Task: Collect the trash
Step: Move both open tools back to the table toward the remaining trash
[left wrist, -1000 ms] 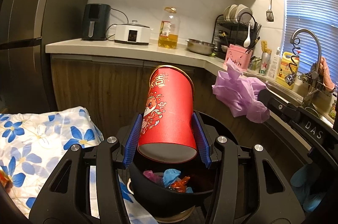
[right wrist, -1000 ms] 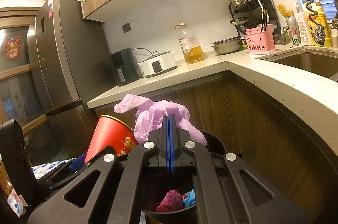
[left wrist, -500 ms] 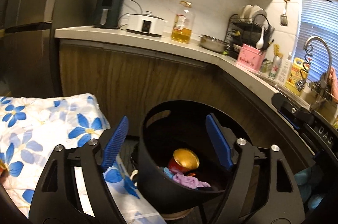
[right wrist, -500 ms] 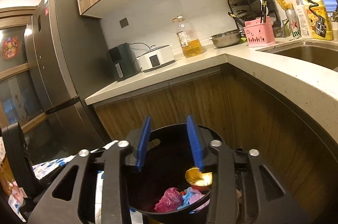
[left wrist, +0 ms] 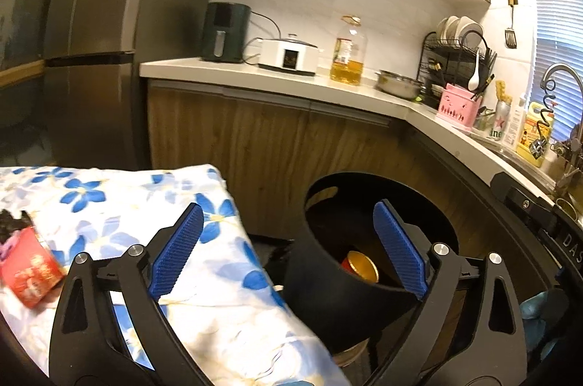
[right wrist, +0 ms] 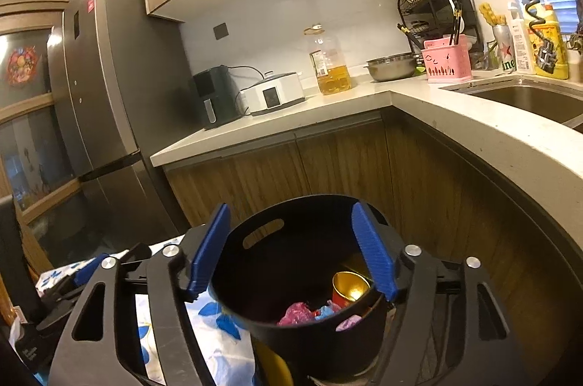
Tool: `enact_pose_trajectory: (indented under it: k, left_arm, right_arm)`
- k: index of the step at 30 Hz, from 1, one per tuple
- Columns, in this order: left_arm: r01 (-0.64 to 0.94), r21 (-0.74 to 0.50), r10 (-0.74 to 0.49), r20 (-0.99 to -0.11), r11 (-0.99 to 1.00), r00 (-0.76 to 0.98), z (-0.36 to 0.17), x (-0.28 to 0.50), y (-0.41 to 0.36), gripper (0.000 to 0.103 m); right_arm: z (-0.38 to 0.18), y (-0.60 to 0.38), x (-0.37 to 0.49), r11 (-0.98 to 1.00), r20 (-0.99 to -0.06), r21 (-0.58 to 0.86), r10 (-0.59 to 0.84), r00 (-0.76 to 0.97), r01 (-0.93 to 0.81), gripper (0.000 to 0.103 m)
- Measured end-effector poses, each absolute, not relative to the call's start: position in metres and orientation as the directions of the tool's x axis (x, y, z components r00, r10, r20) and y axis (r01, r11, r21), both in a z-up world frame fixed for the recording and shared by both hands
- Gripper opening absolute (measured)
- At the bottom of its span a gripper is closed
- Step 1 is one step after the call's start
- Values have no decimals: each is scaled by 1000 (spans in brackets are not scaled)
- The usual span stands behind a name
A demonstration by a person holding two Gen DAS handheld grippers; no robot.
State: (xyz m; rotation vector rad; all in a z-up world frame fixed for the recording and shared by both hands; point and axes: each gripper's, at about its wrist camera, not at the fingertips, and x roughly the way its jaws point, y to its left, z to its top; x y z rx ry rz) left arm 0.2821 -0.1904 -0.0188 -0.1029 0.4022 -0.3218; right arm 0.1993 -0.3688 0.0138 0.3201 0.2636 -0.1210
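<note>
A black round bin (right wrist: 309,313) stands on the floor by the counter cabinets; it also shows in the left wrist view (left wrist: 328,291). Inside lie a red cup with gold lining (right wrist: 348,287), pink and blue scraps (right wrist: 297,311) and a purple glove (right wrist: 348,324). My right gripper (right wrist: 291,251) is open and empty above the bin. My left gripper (left wrist: 288,251) is open and empty, over the gap between the bin and the floral-cloth table (left wrist: 127,204). A red packet (left wrist: 31,271) lies on the cloth at far left.
Wooden cabinets (right wrist: 328,174) and the white countertop (left wrist: 291,87) curve behind the bin. A grey fridge (left wrist: 91,58) stands at left. On the counter are an air fryer (left wrist: 226,32), cooker, oil bottle (left wrist: 348,51), dish rack and sink (right wrist: 528,98).
My left gripper let go of the red cup and my right let go of the purple glove; both now lie in the bin. Both grippers opened. The left view swung left toward the table.
</note>
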Motion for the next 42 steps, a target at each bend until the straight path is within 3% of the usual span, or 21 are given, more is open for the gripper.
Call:
enact_pose_trajectory:
  k: [20, 42]
  left_arm:
    - [133, -109, -165, -369, 985, 915, -14, 183, -113, 96]
    - [-132, -134, 74, -372, 982, 925, -33, 132, 20, 96]
  right_arm:
    - [11, -306, 133, 961, -307, 239, -61, 950, 139, 72]
    - [-9, -198, 141, 976, -357, 211, 123, 926, -48, 72]
